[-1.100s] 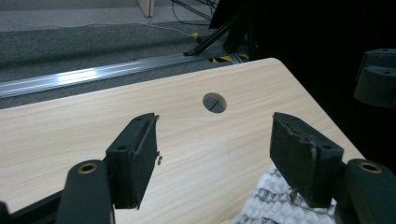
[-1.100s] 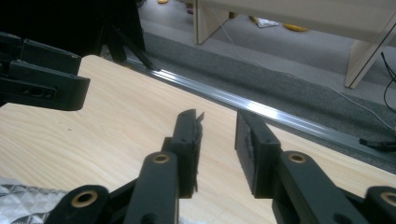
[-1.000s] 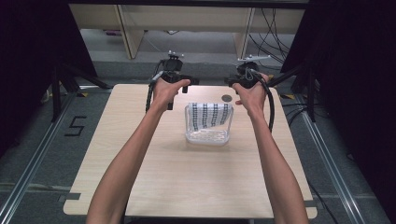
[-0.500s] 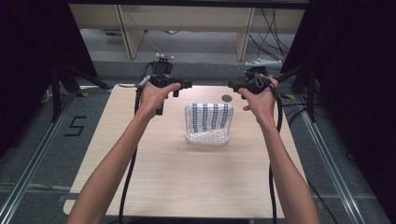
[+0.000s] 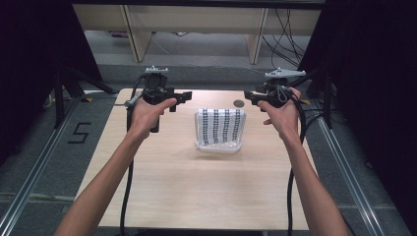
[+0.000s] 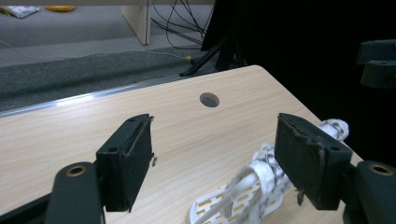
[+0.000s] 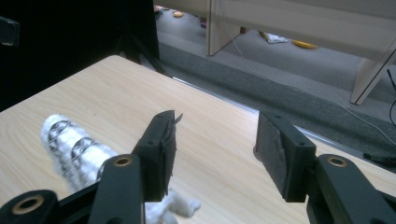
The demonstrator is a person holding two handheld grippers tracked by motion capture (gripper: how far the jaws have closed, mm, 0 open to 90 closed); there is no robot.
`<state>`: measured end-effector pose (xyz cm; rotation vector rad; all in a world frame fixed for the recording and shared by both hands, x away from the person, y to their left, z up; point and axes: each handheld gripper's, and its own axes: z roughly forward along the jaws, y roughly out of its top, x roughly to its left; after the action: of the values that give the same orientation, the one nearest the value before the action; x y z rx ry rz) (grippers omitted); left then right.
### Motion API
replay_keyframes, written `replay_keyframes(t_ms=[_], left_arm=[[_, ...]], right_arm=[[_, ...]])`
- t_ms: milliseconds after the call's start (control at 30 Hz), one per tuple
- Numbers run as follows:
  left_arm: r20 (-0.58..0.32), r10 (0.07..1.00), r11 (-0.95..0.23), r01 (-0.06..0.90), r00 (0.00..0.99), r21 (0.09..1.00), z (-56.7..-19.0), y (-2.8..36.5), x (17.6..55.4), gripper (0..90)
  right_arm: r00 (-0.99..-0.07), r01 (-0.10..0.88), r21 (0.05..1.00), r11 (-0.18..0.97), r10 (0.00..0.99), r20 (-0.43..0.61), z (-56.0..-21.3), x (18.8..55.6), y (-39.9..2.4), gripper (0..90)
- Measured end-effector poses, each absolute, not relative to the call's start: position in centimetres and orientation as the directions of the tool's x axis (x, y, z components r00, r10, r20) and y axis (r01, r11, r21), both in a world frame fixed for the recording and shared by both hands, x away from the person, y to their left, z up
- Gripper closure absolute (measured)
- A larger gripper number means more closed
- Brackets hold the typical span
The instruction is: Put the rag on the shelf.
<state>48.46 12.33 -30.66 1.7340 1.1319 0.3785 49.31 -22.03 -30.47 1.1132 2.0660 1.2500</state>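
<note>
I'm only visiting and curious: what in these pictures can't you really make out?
- White basket with black-and-white patterned cloth: contents under the cloth hidden, high view.
- Same basket: cut off by the bottom edge and right jaw, left gripper view.
- Cloth: blurred behind the left jaw, right gripper view.

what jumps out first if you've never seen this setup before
A patterned black-and-white cloth in a white basket sits alone at the middle of the wooden table, towards its far side. On either side of it a hand holds a black tool above the table: the left tool and the right tool, both with jaws open and holding nothing, pointing inwards.
</note>
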Motion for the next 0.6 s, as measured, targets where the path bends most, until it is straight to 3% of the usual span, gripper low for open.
replay_keyframes(t_ms=[600], left_arm=[[-0.203,0.797,-0.134,0.495,0.568,0.858,-32.6,12.3,44.9,25.2]], right_arm=[[-0.622,0.353,0.884,0.307,0.782,-0.023,-30.7,45.5,-21.2,46.8]])
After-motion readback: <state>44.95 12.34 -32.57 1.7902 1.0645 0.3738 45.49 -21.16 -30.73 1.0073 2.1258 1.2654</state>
